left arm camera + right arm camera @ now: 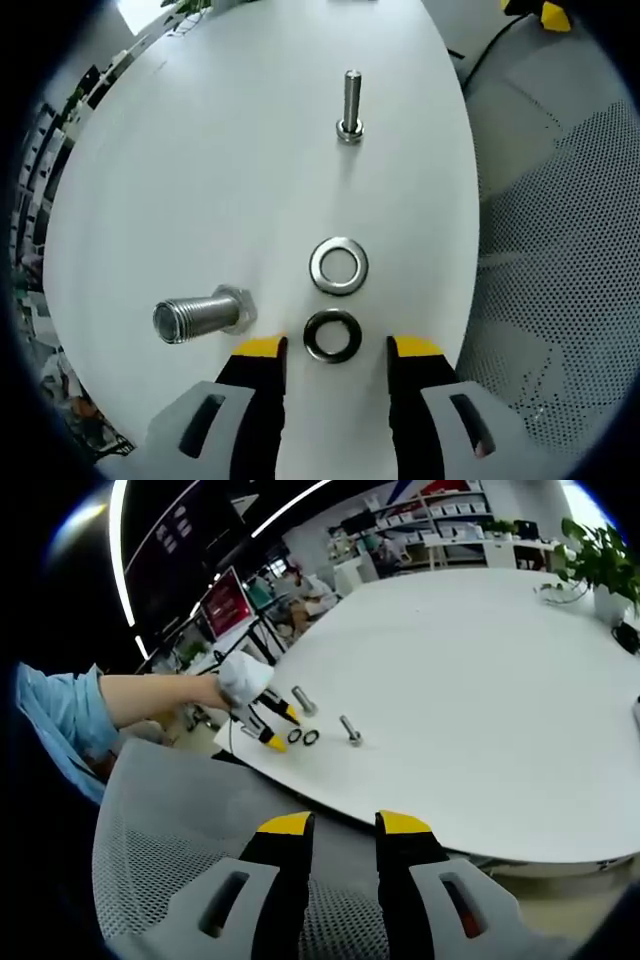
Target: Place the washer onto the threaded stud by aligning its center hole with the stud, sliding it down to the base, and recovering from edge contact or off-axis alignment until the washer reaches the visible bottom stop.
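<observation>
Table: white table lay under the left gripper, jaws apart.
Right gripper: right gripper hung back over a mesh chair, jaws apart.
Large bolt: large bolt lay left of the left jaws.
Stud: threaded stud stood far ahead.
Washers: dark washer sat between the left tips; bright washer just beyond.

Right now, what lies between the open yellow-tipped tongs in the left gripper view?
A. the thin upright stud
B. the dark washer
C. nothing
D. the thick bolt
B: the dark washer lies flat on the white table in the gap of the left tongs, untouched, with the lighter washer just beyond.
</observation>
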A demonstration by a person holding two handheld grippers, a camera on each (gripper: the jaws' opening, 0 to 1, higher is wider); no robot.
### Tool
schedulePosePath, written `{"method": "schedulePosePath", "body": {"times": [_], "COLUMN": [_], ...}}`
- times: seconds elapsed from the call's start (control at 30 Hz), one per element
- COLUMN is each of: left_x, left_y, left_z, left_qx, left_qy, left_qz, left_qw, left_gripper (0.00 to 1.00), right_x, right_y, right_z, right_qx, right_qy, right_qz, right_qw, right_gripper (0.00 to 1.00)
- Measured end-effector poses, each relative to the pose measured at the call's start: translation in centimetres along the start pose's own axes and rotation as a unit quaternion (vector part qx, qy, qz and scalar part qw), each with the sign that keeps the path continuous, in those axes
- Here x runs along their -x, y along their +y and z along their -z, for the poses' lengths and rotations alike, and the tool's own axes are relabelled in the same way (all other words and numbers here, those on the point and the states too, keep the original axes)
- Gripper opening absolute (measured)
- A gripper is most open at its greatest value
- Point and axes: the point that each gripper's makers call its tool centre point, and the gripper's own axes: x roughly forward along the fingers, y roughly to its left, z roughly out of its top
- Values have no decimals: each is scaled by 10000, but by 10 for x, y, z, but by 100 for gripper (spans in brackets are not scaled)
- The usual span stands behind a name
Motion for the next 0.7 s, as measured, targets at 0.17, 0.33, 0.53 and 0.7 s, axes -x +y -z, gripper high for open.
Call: {"method": "schedulePosePath", "body": {"times": [0.17,0.33,0.53,0.7], "left_x": [0,-1,-2,-1], "left_y": [1,2,4,2], "left_z": [1,1,-1,0], "left_qx": [-194,-161,-75,-87], "left_qy": [87,166,139,95], "left_qz": [41,33,5,-21], "left_qw": [9998,9997,9999,9999], "left_gripper": [36,36,34,33], "right_x": [0,0,0,0], "right_y": [0,0,0,0], "right_z": [0,1,1,1], "right_qx": [18,6,0,-18], "right_qy": [27,33,30,9], "right_qz": [-9,-2,6,7], "right_qw": [10000,10000,10000,10000], "right_gripper": [27,27,27,27]}}
